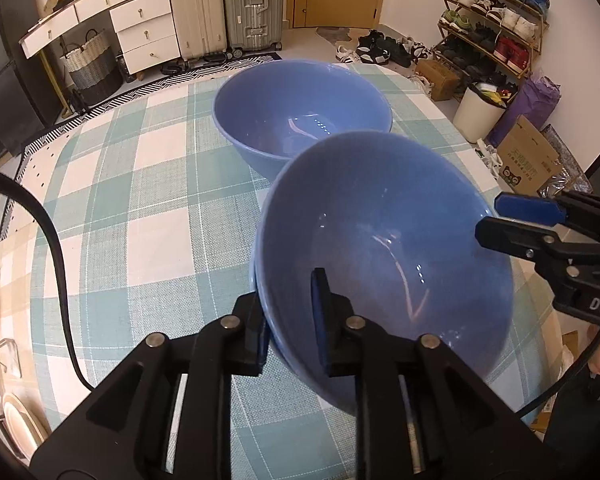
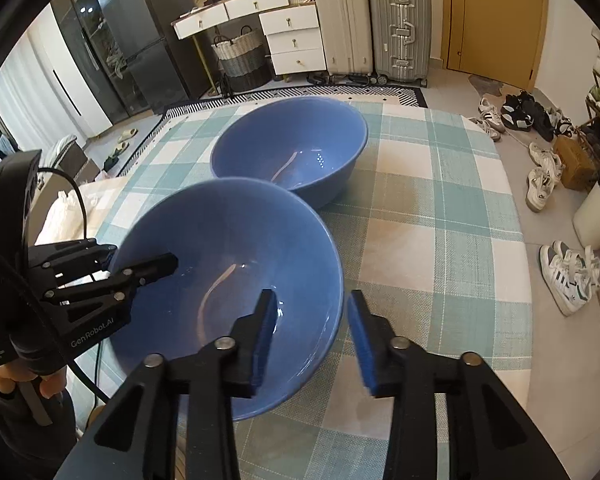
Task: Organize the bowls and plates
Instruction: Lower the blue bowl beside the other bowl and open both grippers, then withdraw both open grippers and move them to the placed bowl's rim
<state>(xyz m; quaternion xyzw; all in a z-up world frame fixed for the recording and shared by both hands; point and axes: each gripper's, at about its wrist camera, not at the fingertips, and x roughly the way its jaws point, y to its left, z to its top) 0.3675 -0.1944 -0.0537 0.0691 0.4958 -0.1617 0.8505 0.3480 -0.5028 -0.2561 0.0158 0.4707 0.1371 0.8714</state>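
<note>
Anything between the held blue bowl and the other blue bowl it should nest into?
Nothing visible. The near bowl, pinched at its rim by the left gripper, sits right beside the far bowl; the right gripper straddles its rim, open.

"GenRobot.AI" on the left gripper [image 2: 140, 268] — "DA" (cut off) on the right gripper [image 1: 512, 220]

a table under a teal-checked cloth [image 2: 440, 208] bears two blue bowls [image 2: 292, 148].

Two glossy, smooth blue bowls, near one [image 1: 384, 248] and far one [image 1: 300, 108], sit on a matt woven checked cloth [image 1: 148, 208]; matt black plastic fingers [image 2: 260, 332] carry blue foam-like pads.
</note>
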